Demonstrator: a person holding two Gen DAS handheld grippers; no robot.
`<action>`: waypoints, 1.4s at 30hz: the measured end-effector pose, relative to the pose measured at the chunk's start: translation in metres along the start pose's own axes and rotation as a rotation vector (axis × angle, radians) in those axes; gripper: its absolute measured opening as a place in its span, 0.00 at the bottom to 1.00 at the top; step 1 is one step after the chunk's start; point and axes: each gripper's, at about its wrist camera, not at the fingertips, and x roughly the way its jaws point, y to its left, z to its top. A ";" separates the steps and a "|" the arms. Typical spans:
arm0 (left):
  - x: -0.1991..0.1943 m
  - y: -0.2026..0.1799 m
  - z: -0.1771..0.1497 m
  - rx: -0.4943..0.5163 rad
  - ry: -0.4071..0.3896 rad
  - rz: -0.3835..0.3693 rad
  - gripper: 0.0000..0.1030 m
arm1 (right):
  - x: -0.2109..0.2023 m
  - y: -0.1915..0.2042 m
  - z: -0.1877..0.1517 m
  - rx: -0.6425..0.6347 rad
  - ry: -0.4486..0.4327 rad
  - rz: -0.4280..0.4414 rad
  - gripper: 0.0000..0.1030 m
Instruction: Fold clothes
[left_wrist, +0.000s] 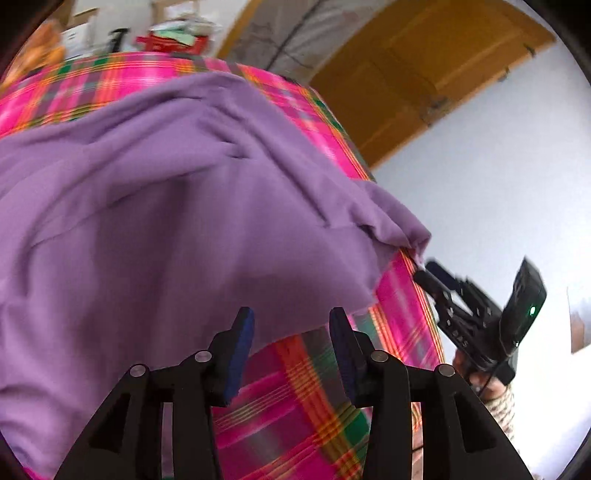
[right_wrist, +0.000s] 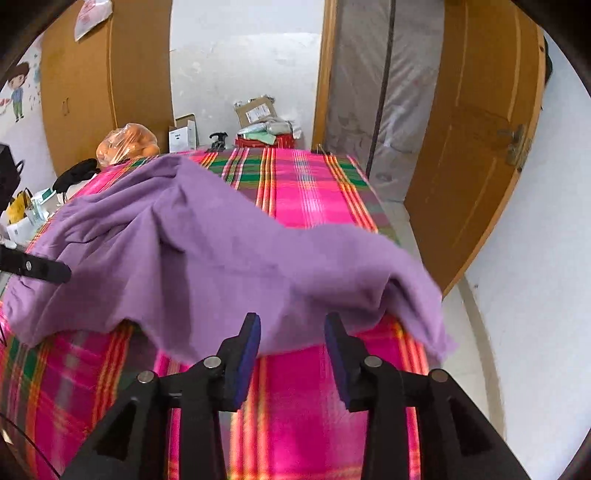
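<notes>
While a purple garment (right_wrist: 207, 251) lies rumpled across a table covered by a pink, green and orange plaid cloth (right_wrist: 306, 184), both handheld grippers hover at the table's near edge with nothing in them. The left gripper (left_wrist: 291, 332) has its blue-padded jaws spread, the garment's near hem just beyond the tips. The right gripper (right_wrist: 291, 332) likewise has its jaws spread apart, above bare plaid, with the hem just ahead. The garment covers the table's left side and reaches the near right corner, where a fold hangs over the edge; the far right corner stays uncovered. At the far edge sit a bag of oranges (right_wrist: 127, 144), a small white box (right_wrist: 183, 134) and a cardboard parcel (right_wrist: 255, 109) with a shipping label too blurred to read. Pale markings on the right gripper's body (left_wrist: 461, 317), seen from the left camera, cannot be made out either. A wooden door (right_wrist: 476, 155) stands open on the right.
</notes>
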 end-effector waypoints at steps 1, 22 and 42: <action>0.006 -0.008 0.004 0.012 0.007 -0.003 0.43 | 0.003 -0.001 0.003 -0.023 -0.006 0.003 0.41; 0.080 -0.033 0.023 0.091 0.150 0.086 0.43 | 0.088 -0.017 0.017 -0.183 0.123 -0.059 0.46; 0.060 -0.019 0.006 0.108 0.128 0.051 0.43 | 0.079 -0.038 0.084 -0.105 -0.030 -0.129 0.06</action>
